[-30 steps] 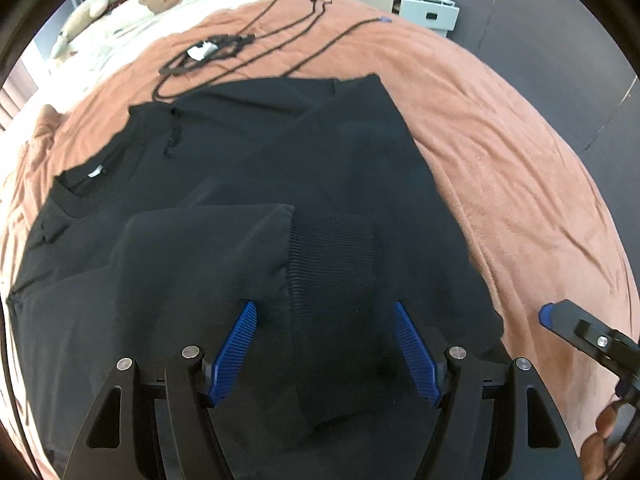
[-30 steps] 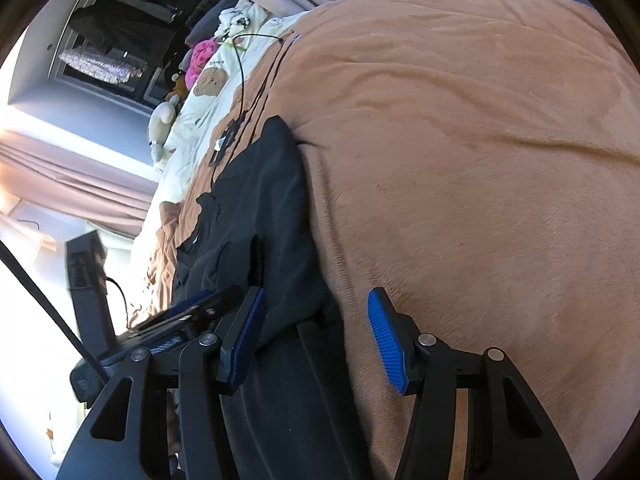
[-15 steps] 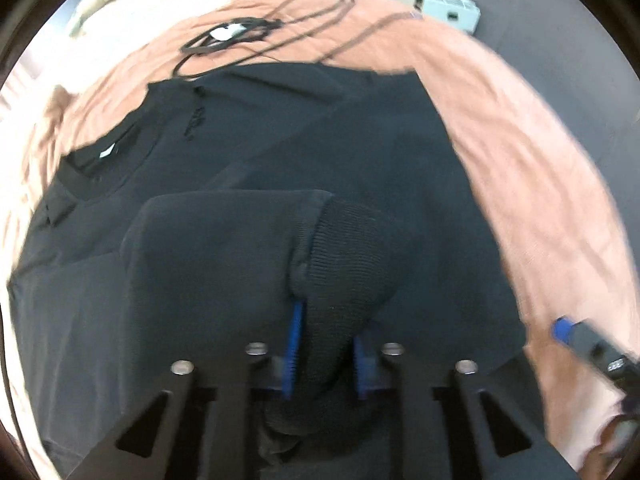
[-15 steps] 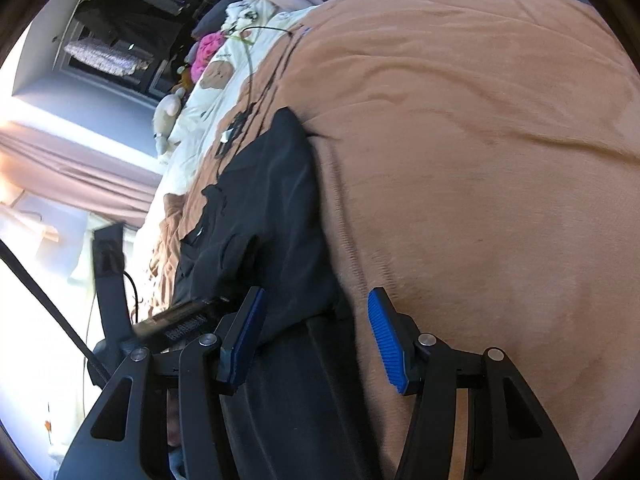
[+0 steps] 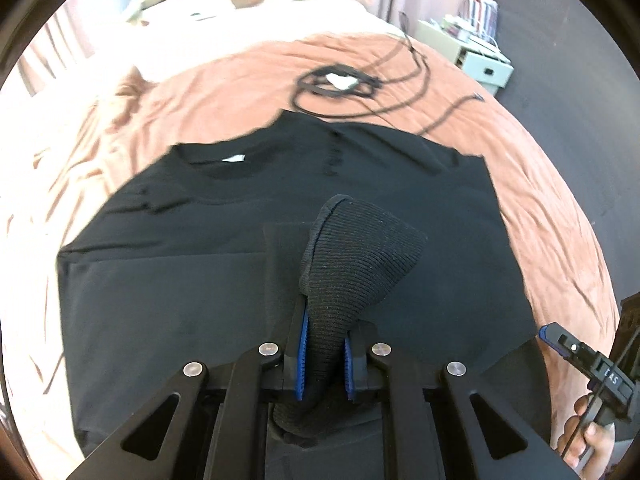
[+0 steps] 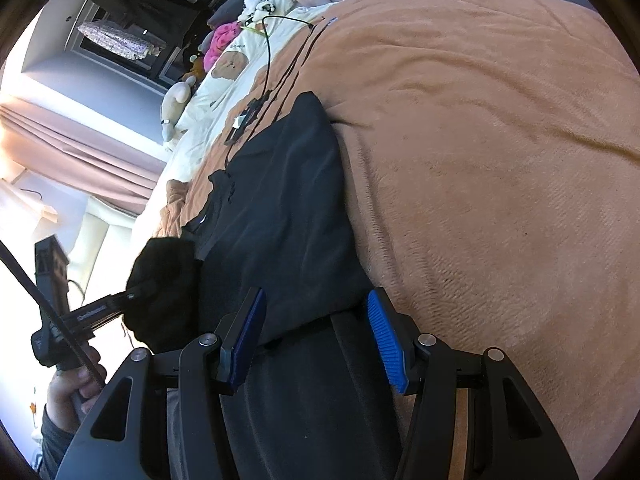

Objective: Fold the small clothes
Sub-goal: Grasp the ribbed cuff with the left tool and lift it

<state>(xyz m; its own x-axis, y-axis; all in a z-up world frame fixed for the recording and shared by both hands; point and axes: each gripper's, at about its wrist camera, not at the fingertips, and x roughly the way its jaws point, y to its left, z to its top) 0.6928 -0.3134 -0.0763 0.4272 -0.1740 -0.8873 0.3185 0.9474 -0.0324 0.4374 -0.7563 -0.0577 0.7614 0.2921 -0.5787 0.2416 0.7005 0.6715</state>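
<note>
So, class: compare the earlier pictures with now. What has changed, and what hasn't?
The left gripper had its jaws wide open around the ribbed cuff of the black sweatshirt. They have closed on the cuff, are closing a little more, and have lifted it off the garment. The right gripper stayed half open over the sweatshirt's edge; the brown blanket is unchanged.

Sweater (image 5: 200,288) on blanket (image 5: 224,88), cable (image 5: 340,84) behind it

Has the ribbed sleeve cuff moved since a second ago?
Yes. The ribbed cuff, flat on the black shirt before, is now pinched in the closing left gripper and lifted off it, bunched up, toward the collar.
</note>
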